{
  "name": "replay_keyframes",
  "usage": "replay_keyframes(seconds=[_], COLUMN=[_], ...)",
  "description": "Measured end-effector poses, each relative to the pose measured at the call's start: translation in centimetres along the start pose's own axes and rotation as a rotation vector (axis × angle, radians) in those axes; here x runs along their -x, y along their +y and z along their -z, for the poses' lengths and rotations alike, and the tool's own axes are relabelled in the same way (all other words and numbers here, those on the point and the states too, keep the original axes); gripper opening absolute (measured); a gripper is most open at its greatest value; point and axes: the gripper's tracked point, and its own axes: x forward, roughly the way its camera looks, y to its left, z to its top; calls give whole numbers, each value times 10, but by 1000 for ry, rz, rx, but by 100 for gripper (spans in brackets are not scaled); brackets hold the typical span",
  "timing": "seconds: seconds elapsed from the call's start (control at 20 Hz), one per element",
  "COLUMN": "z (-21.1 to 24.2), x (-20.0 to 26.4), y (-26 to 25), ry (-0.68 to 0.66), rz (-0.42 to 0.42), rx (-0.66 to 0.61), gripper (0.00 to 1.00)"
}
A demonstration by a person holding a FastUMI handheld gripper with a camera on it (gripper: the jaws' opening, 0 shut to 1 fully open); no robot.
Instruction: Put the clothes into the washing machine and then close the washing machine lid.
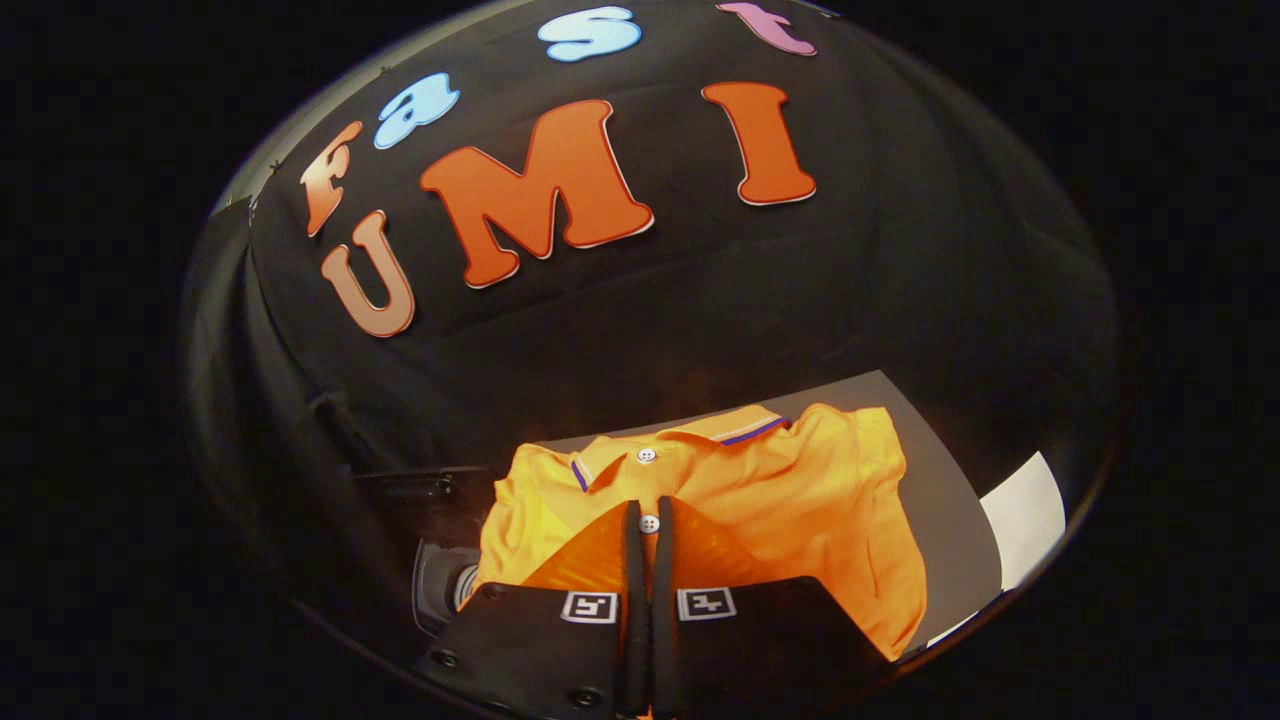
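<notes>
My tongs point(648, 525) are clenched, the two orange fingers point(590, 560) pressed nearly together over the front of an orange polo shirt point(800, 500). Whether cloth is pinched between them I cannot tell. The shirt lies on a grey tabletop point(940, 480), collar farthest from me. A dark round opening point(445, 585), perhaps the washing machine, sits left of the shirt. I should gather plenty of fabric before lifting.

Orange polo shirt point(800, 490) lying folded, collar buttoned, washing machine point(440, 580) dark beside it
</notes>
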Motion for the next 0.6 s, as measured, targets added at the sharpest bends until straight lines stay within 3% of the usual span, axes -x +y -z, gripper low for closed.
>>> replay_keyframes(seconds=[0.25, 0.35, 0.6], z=[-26, -29, -25], x=[49, 62, 84], y=[86, 115, 210], ry=[-90, -96, -136], rz=[-67, -51, -105], rx=[14, 65, 88], gripper=[8, 8, 8])
